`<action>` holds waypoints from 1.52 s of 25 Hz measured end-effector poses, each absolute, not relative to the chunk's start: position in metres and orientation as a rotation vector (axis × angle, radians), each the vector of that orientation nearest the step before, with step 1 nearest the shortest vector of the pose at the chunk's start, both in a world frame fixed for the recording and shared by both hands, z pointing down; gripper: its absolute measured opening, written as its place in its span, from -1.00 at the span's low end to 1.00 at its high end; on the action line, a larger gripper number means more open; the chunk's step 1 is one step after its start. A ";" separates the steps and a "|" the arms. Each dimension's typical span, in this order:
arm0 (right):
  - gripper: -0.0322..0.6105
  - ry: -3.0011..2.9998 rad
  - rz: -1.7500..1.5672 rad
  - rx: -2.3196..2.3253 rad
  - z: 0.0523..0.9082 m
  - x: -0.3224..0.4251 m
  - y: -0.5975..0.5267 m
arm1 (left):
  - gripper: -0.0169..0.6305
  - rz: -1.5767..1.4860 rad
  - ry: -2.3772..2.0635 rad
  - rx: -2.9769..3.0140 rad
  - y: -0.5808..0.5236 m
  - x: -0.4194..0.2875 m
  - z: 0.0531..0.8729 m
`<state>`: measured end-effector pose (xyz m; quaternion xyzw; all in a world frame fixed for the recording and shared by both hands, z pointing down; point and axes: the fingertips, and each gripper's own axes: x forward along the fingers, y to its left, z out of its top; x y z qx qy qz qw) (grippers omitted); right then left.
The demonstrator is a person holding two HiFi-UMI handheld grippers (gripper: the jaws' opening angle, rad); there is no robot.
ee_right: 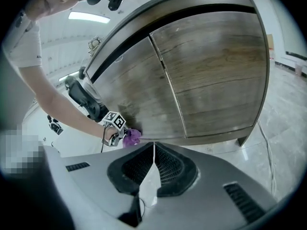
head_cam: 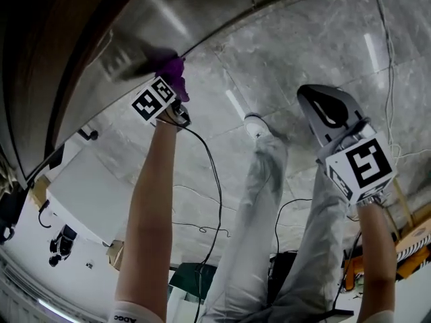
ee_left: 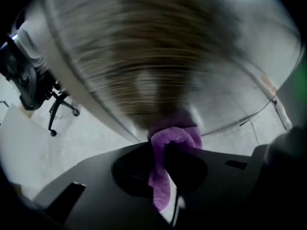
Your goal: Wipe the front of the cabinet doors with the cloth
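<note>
Left gripper (ee_left: pixel 167 146), jaws closed on a purple cloth (ee_left: pixel 175 135). The cloth's folded end meets the cabinet door (ee_left: pixel 144 56), whose wood grain appears streaked and blurred. One tail of cloth hangs between the jaws. At left, a wheeled chair (ee_left: pixel 29 75) stands on pale floor (ee_left: pixel 91 128).

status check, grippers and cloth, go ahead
Left hand-held gripper shut on purple cloth, cloth pressed to left cabinet door, low down. Right hand-held gripper shut, empty, clear of the cabinet. Nothing blocking the door.
</note>
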<state>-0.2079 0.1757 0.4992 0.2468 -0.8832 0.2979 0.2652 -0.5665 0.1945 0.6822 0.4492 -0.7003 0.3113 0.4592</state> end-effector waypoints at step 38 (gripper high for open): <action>-0.81 -2.675 0.357 0.277 0.133 -0.206 0.162 | -0.77 0.128 -2.129 1.618 0.275 -0.393 0.153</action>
